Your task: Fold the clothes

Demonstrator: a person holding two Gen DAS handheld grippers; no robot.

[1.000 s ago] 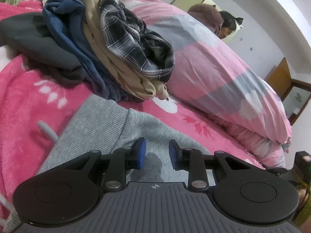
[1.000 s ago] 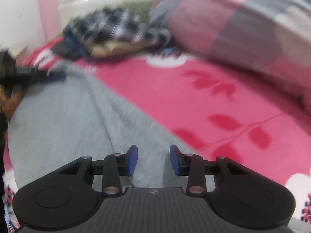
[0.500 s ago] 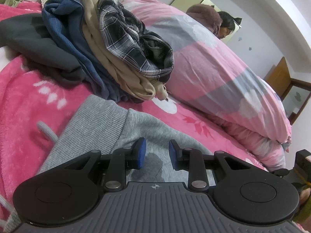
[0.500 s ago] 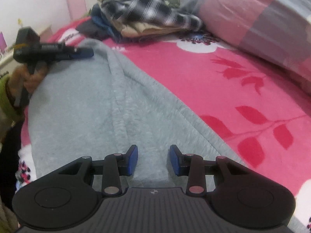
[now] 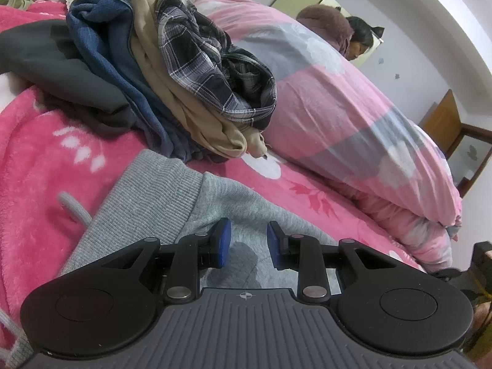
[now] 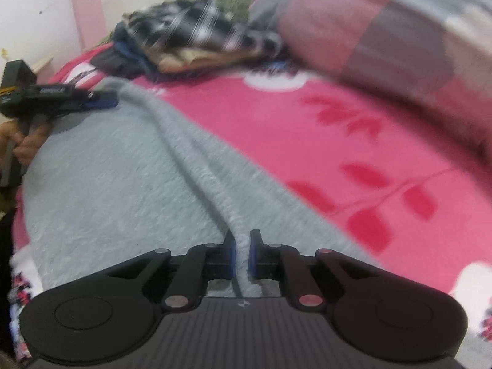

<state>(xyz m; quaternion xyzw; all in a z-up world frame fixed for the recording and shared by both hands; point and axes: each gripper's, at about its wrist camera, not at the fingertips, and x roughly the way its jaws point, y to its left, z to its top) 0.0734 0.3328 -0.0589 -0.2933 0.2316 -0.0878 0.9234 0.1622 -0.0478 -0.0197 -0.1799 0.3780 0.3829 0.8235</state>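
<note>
The right gripper (image 6: 243,253) has just closed its jaws on a raised ridge of the grey garment (image 6: 123,184), likely to lift a fold. The left gripper (image 5: 245,243) hovers, jaws apart, over its ribbed hem. Beyond lie a clothes pile (image 5: 172,70) and a duvet (image 5: 353,101) on the bed (image 5: 46,166).

Grey sweater (image 5: 172,184), pink floral blanket (image 5: 40,160), plaid shirt (image 5: 200,52).

Pink bed (image 5: 46,166), grey garment (image 5: 246,203), clothes pile (image 5: 172,73), quilt (image 5: 338,101)
</note>
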